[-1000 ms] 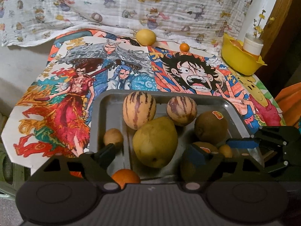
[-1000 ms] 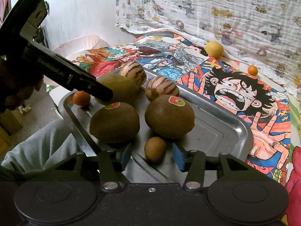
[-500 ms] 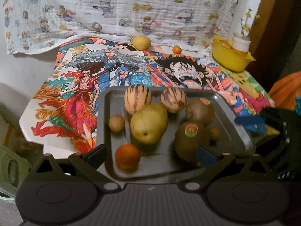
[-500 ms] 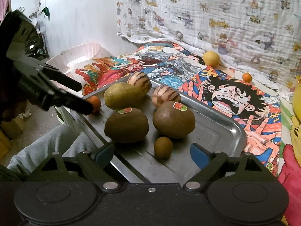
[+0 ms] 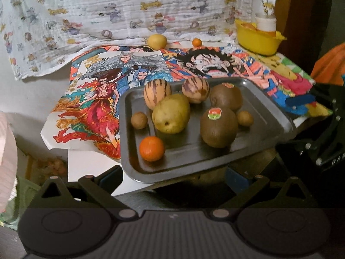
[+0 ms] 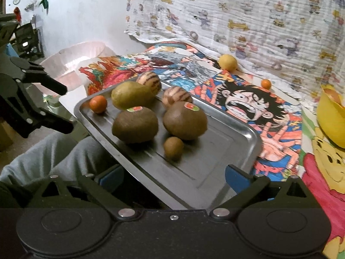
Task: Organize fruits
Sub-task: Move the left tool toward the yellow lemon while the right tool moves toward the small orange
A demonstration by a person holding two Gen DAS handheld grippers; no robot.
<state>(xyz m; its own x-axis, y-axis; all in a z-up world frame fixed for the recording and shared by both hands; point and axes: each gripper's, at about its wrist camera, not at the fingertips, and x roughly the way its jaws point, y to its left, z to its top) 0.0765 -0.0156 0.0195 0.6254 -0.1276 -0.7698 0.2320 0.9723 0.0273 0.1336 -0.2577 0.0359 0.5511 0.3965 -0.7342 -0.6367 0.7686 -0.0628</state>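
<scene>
On the shallow metal tray (image 5: 269,116), left to right: a glossy tangerine (image 5: 152,148), smooth pear (image 5: 171,113), two fuzzy, stickered kiwis (image 5: 218,126), possibly oversized. Left gripper (image 5: 173,178) and right gripper (image 6: 174,176) hang below it, jaws spread, empty.

Dull brushed metal tray (image 5: 269,116), crinkled printed cloth (image 5: 129,6) backdrop, glossy yellow plastic bowl (image 5: 258,41), matt fuzzy brown kiwis (image 5: 217,127)

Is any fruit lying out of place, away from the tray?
Yes. A yellow fruit and a small orange lie on the cloth by the back curtain, apart from the metal tray holding the other fruits.
</scene>
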